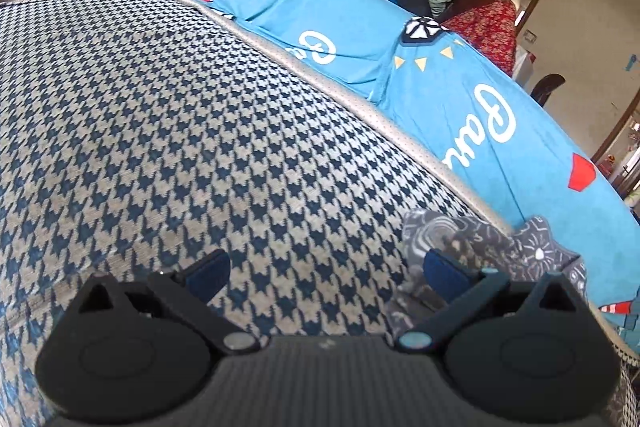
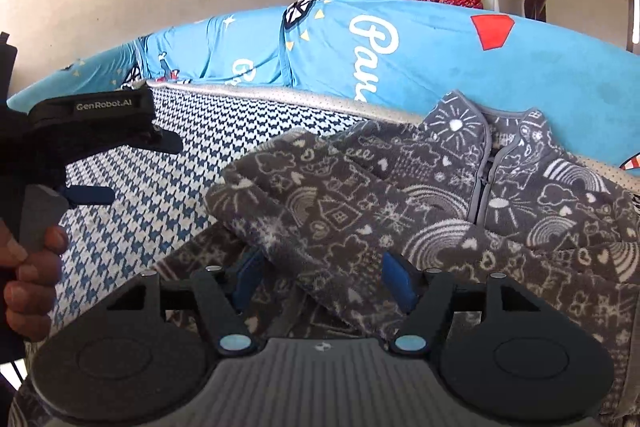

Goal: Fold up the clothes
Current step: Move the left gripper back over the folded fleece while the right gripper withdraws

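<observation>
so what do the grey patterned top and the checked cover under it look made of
Grey top: looks like fleece, matte and fuzzy, with a soft nap blurring its white doodle print. Checked cover: seems a woven or knitted fabric, flat houndstooth with visible thread texture.

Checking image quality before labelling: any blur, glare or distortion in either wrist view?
Left wrist: strong fisheye bend in the houndstooth mat, dark corners, soft focus on the left gripper. Right wrist: same bend, grey jacket sharp, daylight even, no glare.
</observation>
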`<state>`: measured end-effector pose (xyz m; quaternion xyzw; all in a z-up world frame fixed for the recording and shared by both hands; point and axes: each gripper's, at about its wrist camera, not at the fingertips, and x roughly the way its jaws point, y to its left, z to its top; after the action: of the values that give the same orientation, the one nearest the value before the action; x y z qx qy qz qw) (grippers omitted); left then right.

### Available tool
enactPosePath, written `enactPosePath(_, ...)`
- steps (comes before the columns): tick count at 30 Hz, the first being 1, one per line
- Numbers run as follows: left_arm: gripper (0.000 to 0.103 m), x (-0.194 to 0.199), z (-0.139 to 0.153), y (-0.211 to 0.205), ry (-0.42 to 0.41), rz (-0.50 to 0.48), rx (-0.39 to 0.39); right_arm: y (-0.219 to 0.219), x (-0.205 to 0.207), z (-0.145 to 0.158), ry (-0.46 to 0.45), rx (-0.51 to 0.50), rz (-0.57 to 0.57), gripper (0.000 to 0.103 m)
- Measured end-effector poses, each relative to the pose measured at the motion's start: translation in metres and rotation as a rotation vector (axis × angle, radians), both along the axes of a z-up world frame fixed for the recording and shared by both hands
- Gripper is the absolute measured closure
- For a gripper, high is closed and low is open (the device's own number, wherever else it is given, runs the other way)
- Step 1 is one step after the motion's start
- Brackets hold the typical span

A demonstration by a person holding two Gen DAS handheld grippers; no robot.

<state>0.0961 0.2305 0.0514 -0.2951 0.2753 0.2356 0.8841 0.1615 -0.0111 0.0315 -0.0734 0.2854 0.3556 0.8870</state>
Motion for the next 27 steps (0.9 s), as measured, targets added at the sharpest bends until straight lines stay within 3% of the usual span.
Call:
enactPosePath(5, 0.000, 0.022, -0.001, -0.037, -0.012, -0.113, 0.045, -0.008, 0.004, 0.005, 0.040, 0.051, -0.030, 0.038)
enactPosePath(8, 0.000, 0.030, -0.003, -0.058, -0.013, -0.178, 0.104, -0.012, 0.009, 0.000, 0.091, 0.027, -0.076, 0.038)
enactPosePath(13, 0.000, 0.047, -0.021, -0.081, 0.084, -0.290, 0.150, -0.025, 0.018, -0.009, 0.197, 0.035, -0.137, 0.038)
enactPosePath(17, 0.000, 0.052, -0.043, -0.078, 0.194, -0.289, 0.119, -0.024, 0.012, -0.002, 0.168, 0.001, -0.131, 0.038)
enactPosePath(27, 0.000, 0.042, -0.040, -0.083, 0.203, -0.287, 0.167, -0.058, 0.007, 0.014, 0.065, -0.039, -0.204, 0.038)
